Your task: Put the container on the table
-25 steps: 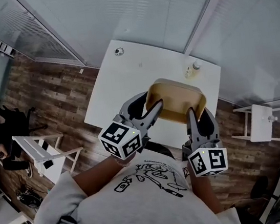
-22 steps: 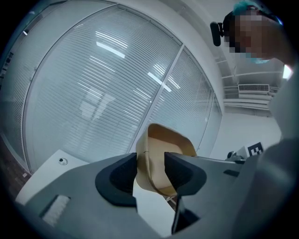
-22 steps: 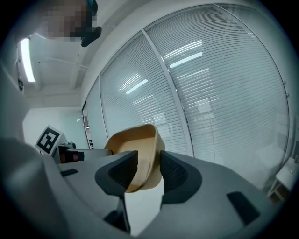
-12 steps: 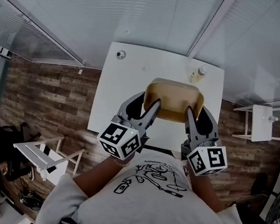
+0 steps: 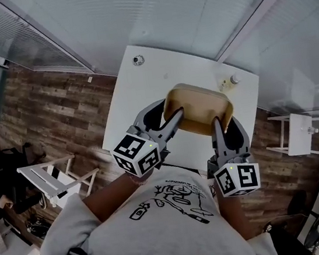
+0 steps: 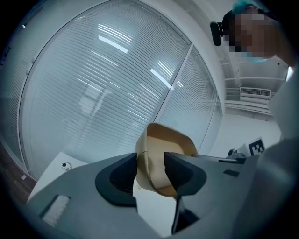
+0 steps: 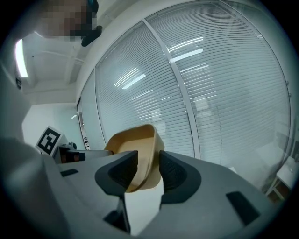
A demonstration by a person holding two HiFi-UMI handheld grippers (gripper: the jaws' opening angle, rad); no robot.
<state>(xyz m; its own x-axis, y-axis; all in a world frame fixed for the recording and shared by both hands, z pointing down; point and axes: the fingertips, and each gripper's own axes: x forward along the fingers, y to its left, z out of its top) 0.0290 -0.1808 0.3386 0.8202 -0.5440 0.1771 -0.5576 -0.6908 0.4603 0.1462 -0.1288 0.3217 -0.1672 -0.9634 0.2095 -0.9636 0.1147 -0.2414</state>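
A tan, shallow, rounded-rectangular container [image 5: 199, 108] hangs in the air above the white table [image 5: 137, 92], held by both grippers. My left gripper [image 5: 177, 115] is shut on the container's left rim [image 6: 144, 164], one jaw inside and one outside the wall. On the opposite side my right gripper [image 5: 216, 123] is shut on the right rim [image 7: 150, 161] in the same way. The container [image 6: 166, 144] tilts with its open side toward the person in the left gripper view. In the right gripper view the container [image 7: 134, 140] shows its inside too.
A small round fitting [image 5: 137, 60] sits near the table's far left corner and a small bottle [image 5: 229, 81] near its far right corner. White folding chairs stand at left [image 5: 54, 174] and right [image 5: 302, 133] on the wooden floor. Blinds cover the glass walls behind.
The container and both grippers have shifted slightly forward and up over the table. Both grips are unchanged.
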